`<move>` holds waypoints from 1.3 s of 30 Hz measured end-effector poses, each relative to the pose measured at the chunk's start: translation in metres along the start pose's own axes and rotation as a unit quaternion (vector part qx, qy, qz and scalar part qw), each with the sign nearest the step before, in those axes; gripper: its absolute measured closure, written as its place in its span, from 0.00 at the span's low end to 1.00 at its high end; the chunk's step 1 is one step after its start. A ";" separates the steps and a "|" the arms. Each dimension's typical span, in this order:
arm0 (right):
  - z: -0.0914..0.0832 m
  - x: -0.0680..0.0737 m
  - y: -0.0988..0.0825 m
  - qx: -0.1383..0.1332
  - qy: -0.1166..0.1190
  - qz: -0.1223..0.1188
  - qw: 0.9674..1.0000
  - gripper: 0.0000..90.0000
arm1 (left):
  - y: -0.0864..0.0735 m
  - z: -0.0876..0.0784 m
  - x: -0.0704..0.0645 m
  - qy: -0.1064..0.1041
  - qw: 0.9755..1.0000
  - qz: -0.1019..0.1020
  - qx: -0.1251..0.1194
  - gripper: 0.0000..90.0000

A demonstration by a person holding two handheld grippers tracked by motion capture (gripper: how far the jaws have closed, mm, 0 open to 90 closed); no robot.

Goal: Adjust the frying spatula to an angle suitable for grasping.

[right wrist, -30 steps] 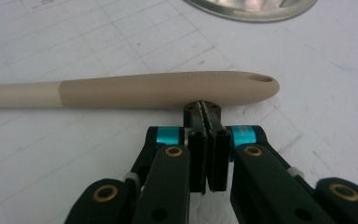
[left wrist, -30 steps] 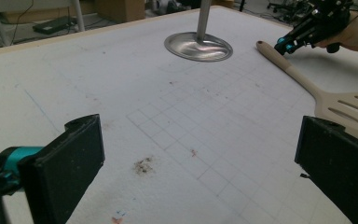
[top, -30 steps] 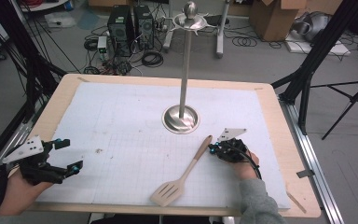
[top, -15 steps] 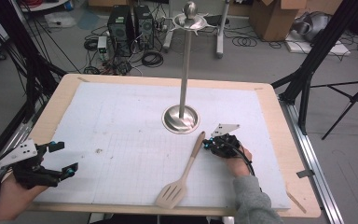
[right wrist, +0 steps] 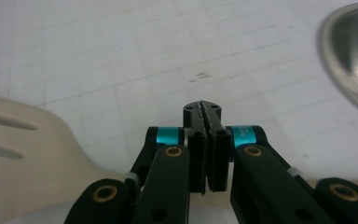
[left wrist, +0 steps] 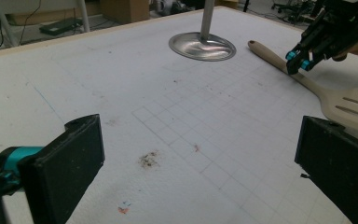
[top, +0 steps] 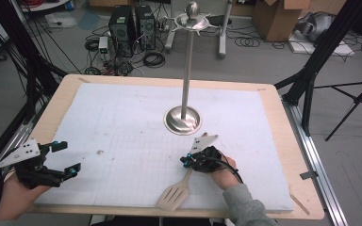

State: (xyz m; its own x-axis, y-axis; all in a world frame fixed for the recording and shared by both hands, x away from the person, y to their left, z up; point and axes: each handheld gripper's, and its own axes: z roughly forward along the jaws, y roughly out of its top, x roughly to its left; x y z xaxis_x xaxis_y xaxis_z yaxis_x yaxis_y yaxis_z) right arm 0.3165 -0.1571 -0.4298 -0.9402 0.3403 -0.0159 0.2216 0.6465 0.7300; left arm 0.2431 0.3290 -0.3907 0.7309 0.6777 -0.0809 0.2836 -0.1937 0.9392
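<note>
A beige slotted spatula (top: 173, 197) lies on the white mat, its head towards the near edge. Its handle (left wrist: 272, 56) runs up under my right gripper (top: 185, 161). That gripper's jaws are shut on each other with nothing between them (right wrist: 207, 112), and their tips hover at the handle; I cannot tell if they touch it. In the left gripper view the right gripper (left wrist: 298, 63) sits just over the handle. My left gripper (top: 67, 157) rests at the near left of the mat, jaws wide open and empty (left wrist: 196, 158).
A tall metal stand with a round base (top: 183, 120) and a hooked top (top: 192, 19) rises at the middle of the white mat (top: 122, 122). The mat lies on a wooden table (top: 287, 141). Cables, computer cases and tripod legs crowd the floor beyond.
My right gripper has moved left and nearer, from beside the spatula's handle to over it, jaws still shut. The spatula and my left gripper have stayed about where they were.
</note>
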 end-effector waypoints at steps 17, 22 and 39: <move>0.011 0.019 0.003 0.045 0.043 -0.019 0.998 1.00 | 0.000 0.010 0.000 -0.012 1.000 0.002 0.009 0.02; 0.007 0.016 0.000 0.048 0.048 -0.009 0.998 1.00 | 0.000 0.012 0.001 -0.014 1.000 0.001 0.010 0.02; -0.012 0.021 -0.013 0.048 0.028 -0.026 0.998 1.00 | 0.005 0.028 0.002 -0.032 0.999 0.003 0.012 0.02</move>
State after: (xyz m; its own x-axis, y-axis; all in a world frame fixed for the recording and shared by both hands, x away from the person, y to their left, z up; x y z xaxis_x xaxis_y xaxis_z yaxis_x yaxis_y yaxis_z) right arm 0.2907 -0.1661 -0.4312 -0.9632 0.2686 -0.0122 0.1939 0.7252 0.6607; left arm 0.2630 0.3099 -0.3957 0.7706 0.6299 -0.0967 0.2934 -0.2160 0.9313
